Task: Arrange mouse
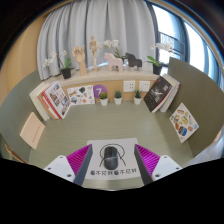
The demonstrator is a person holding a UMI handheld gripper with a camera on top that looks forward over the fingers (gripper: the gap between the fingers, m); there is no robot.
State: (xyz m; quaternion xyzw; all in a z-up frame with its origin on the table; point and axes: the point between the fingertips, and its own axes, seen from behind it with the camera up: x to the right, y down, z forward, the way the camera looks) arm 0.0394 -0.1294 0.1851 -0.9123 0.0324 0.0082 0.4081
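A dark grey mouse lies on a white sheet that bears a printed outline and a line of black characters. The sheet lies on the greenish table. My gripper is open, with its magenta pads on either side of the sheet. The mouse rests on the sheet between the fingers, with a gap at each side.
Books and magazines lean at the left, and more stand at the right and far right. Small potted plants line the back ledge. White orchids and a wooden figure stand before the curtained window.
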